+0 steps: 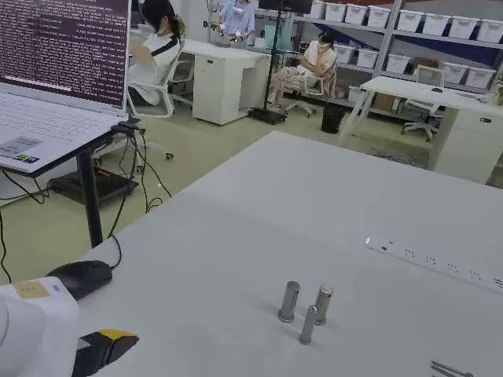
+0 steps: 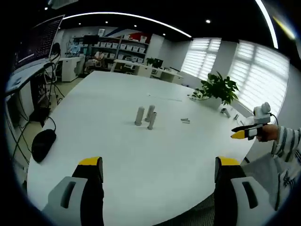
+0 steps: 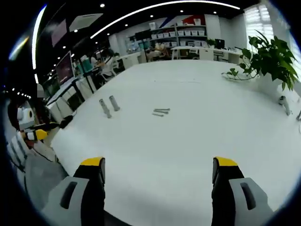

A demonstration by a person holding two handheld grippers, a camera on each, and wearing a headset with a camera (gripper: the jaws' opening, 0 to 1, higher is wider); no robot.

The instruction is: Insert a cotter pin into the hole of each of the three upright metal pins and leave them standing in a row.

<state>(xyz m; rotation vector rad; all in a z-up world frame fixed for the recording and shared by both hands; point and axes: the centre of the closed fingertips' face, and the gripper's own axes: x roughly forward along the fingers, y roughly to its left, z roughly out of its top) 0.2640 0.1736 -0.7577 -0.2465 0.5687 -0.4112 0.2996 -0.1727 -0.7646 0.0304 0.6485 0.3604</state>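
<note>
White bench [image 1: 259, 220], big and mostly bare. Open laptop [image 1: 47, 86] on a separate stand off the bench's left side, screen full of text. Potted plant [image 2: 216, 89] sits at the far right of the bench in the left gripper view.

Left claw [image 2: 159, 162]: jaws wide apart, above the near edge of the bench, pointing at the pins. In the head view it sits at the bottom left corner, yellow tip just beside the mouse [image 1: 82, 276]. Right claw [image 3: 158, 162]: jaws also wide apart, above the bench edge on the other side, well apart from the left one.

Power strip [image 1: 432, 259] lies flat to the right, beyond the pins.

Three metal pins [image 1: 289, 301] [image 1: 323, 304] [image 1: 308, 324] stand upright mid-bench in a tight triangle, not a row. The two right ones overlap in the head view, can't tell if they touch. Holes too small to make out.

Cotter pins [image 1: 449, 367] lie flat in a small pile on the bench, right of the metal pins and apart from them, well apart from both claws.
</note>
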